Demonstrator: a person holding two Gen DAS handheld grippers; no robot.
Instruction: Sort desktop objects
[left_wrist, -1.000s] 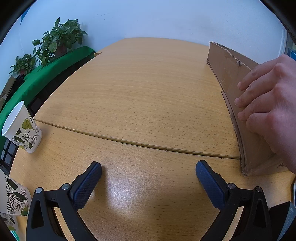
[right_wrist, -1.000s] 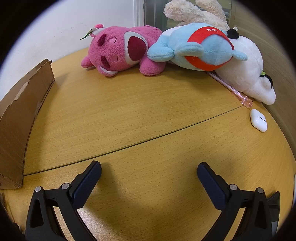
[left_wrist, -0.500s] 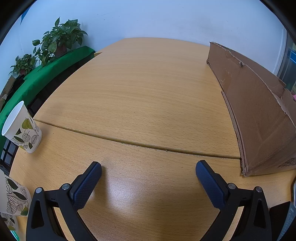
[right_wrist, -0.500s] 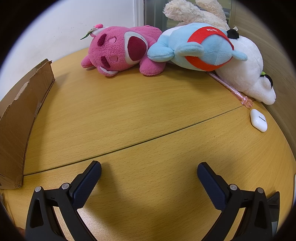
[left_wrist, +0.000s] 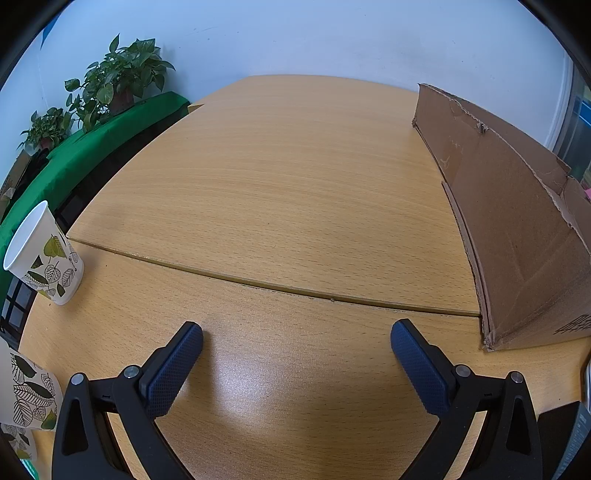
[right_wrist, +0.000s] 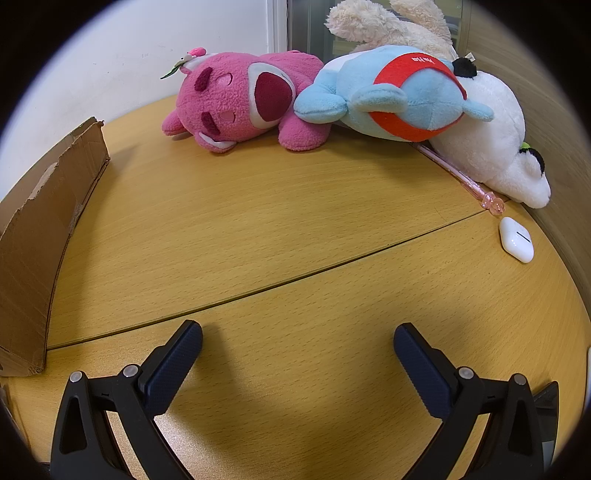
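— Left gripper: how is it held?
— Low and level, jaws spread wide, nothing gripped between the blue pads.
— Right gripper?
— Likewise spread wide, nothing gripped, fingers pointed forward

Bright, sharp; fisheye-bent edges, dark vignette; glare on desk, soft shadows.

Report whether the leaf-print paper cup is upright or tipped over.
Upright. The paper cup stands on its narrow base on the wooden table, its open rim facing up; its contents cannot be seen.
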